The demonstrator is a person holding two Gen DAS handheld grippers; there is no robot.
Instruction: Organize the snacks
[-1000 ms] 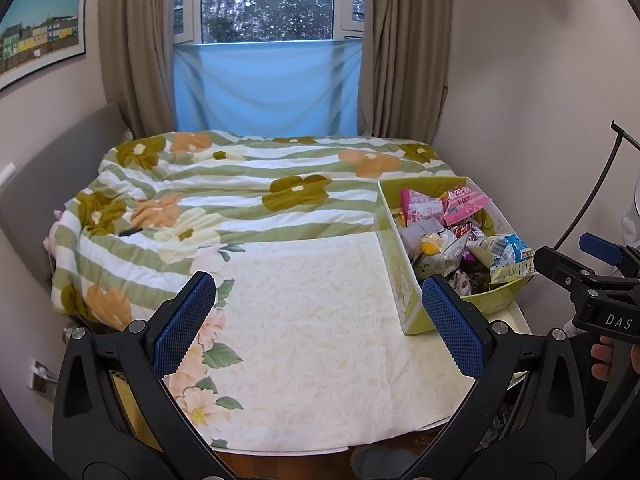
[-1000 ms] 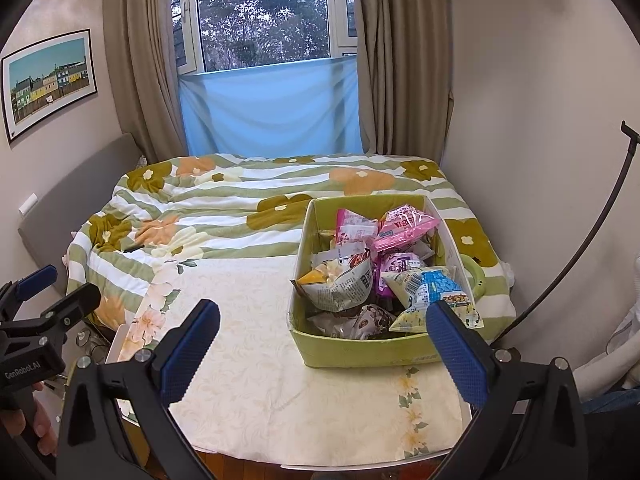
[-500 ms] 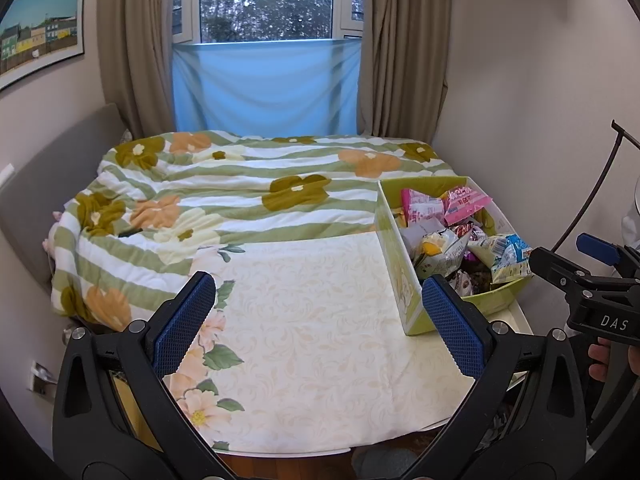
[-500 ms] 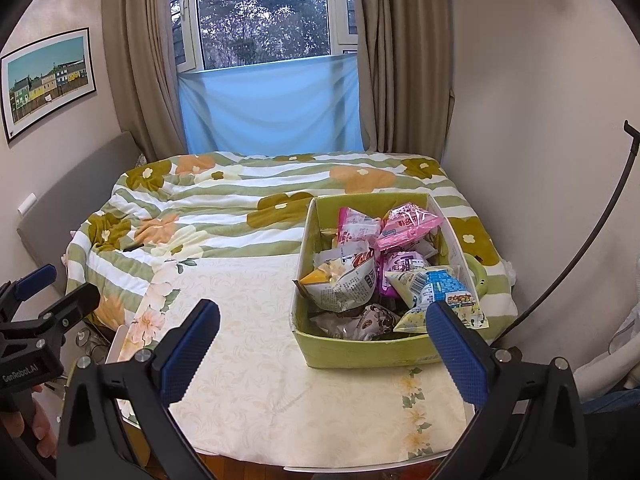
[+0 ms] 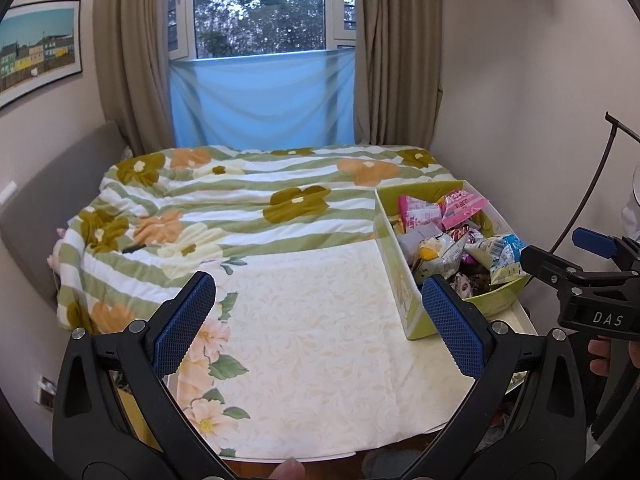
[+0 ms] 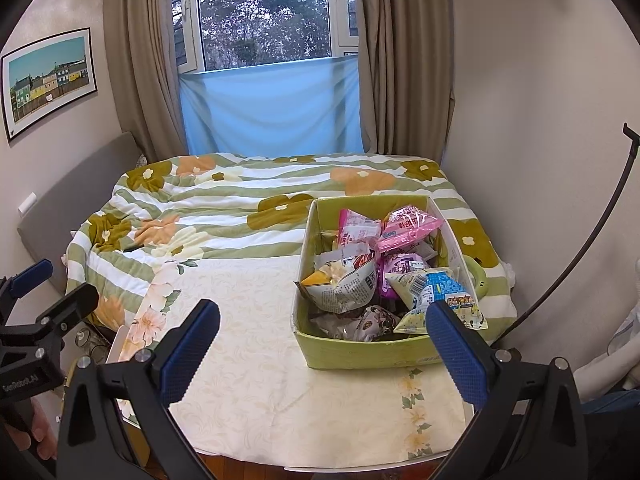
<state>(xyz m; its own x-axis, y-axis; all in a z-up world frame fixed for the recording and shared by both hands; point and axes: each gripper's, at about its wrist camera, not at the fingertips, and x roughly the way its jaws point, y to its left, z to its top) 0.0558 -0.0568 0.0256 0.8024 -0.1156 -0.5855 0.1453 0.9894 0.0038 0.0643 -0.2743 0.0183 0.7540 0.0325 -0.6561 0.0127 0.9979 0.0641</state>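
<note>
A yellow-green cardboard box [image 6: 360, 350] stands on the right of the table, packed with several snack bags: a pink one [image 6: 408, 226], a white and orange one [image 6: 344, 284], a blue and white one [image 6: 434, 290]. In the left wrist view the same box [image 5: 404, 296] lies at the right. My left gripper [image 5: 316, 320] hovers open over the bare cloth, holding nothing. My right gripper [image 6: 324, 344] is open and empty too, its right finger [image 6: 456, 348] in front of the box's near right corner.
A cream floral tablecloth [image 5: 312, 328] covers the table, whose front edge is close below. Behind it a bed with a green flowered quilt [image 5: 240, 204] fills the room up to the curtained window. A wall [image 6: 540, 120] runs close on the right, with a dark cable [image 6: 592, 232] along it.
Both views have shifted only slightly; the box sits a touch lower and closer in the right wrist view. Both grippers stay open and empty.
</note>
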